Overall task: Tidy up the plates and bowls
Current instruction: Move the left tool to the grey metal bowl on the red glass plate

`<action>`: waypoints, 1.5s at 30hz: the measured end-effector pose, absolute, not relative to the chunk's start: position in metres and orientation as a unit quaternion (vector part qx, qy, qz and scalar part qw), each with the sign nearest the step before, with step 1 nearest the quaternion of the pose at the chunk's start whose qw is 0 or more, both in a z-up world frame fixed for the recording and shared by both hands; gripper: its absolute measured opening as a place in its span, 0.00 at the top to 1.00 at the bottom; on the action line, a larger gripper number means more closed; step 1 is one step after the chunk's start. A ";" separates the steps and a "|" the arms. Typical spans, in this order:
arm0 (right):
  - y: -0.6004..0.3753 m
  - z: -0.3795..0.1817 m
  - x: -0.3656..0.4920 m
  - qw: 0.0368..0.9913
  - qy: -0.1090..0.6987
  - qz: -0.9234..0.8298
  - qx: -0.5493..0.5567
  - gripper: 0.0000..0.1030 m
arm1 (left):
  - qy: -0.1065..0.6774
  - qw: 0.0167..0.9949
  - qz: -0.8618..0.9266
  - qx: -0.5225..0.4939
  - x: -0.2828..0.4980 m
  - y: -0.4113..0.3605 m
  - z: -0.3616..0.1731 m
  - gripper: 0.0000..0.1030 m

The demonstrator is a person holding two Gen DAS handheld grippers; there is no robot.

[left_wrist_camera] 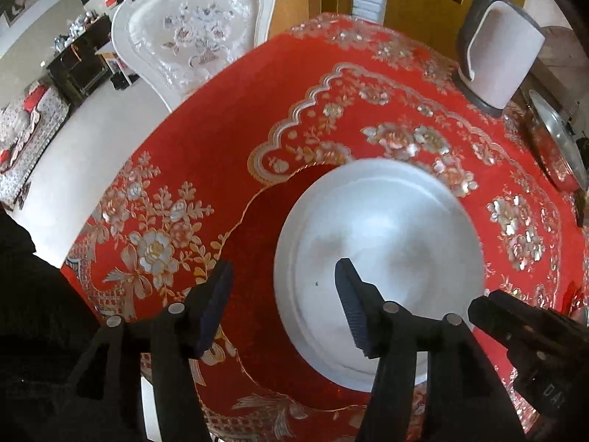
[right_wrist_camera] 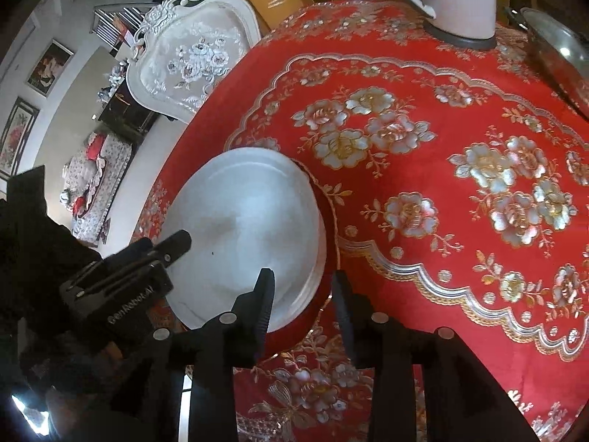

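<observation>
A white plate point(left_wrist_camera: 379, 243) lies on the red flowered tablecloth point(left_wrist_camera: 368, 92), near the table's left edge. It casts a dark shadow to its left. My left gripper point(left_wrist_camera: 284, 263) is open and straddles the plate's left rim, one finger over the plate and the other over the cloth. In the right wrist view the same plate point(right_wrist_camera: 243, 213) shows, and its near rim looks layered. My right gripper point(right_wrist_camera: 302, 274) is open across the plate's right rim, with nothing held. Each gripper appears in the other's view: the right gripper point(left_wrist_camera: 515, 328) and the left gripper point(right_wrist_camera: 162, 254).
A pale kettle point(left_wrist_camera: 504, 48) on a grey base stands at the far side of the table. A metal pan point(left_wrist_camera: 556, 140) sits at the right edge. A white ornate chair point(left_wrist_camera: 195, 25) stands beyond the table's left edge, above pale floor.
</observation>
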State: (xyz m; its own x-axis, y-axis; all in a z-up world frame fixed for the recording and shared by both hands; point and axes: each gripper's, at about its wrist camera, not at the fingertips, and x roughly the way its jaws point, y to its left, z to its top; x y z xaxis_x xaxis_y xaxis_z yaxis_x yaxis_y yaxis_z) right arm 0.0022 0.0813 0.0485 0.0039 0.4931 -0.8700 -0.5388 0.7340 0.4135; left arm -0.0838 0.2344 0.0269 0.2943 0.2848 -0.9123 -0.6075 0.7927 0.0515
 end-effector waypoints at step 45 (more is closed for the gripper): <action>-0.267 0.048 0.046 0.781 0.597 0.103 0.154 0.58 | 0.535 0.845 -0.005 -0.001 0.061 -0.106 0.045 0.45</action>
State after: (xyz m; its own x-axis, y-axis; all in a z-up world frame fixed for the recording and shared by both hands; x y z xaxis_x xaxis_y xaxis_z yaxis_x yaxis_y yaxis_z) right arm 0.0458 -0.2669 0.0482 0.2660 0.3443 -0.9004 0.0225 0.9316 0.3629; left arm 0.0606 -0.1060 0.0452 0.4275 -0.0095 -0.9040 0.0064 1.0000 -0.0075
